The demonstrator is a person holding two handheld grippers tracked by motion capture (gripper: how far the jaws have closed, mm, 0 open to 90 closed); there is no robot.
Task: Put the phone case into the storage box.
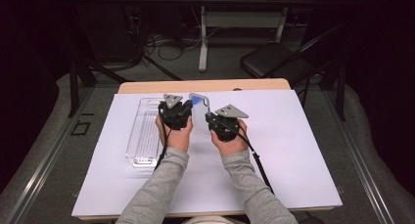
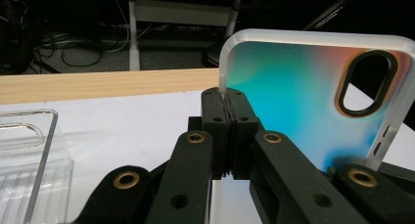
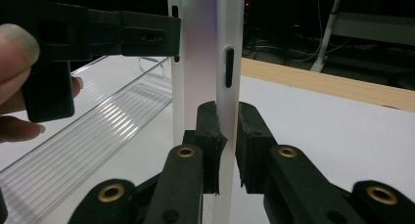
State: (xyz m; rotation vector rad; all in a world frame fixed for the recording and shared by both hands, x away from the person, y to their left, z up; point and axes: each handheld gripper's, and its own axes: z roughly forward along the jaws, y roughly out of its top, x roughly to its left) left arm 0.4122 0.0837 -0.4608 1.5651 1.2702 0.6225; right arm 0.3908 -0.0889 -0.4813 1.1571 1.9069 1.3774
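A clear tray (image 1: 143,131) lies on the table (image 1: 293,150) just left of the left hand-held gripper (image 1: 175,111), its long side running away from the person; a dark chair (image 1: 274,60) stands on the floor beyond the far edge. Nothing lies between the two tools but the phone case (image 1: 199,111) they share. The case is held off the table between them, its long axis running away from the person, with the camera cutout (image 2: 364,84) toward the far end. The left hand-held gripper (image 2: 227,116) is clamped on one long rim, jaws shut against it. The right hand-held gripper (image 3: 226,131) pinches the opposite rim, which carries a button slot (image 3: 229,67). In the high view both hands cover the near end of the case, and its colouring is washed out there.
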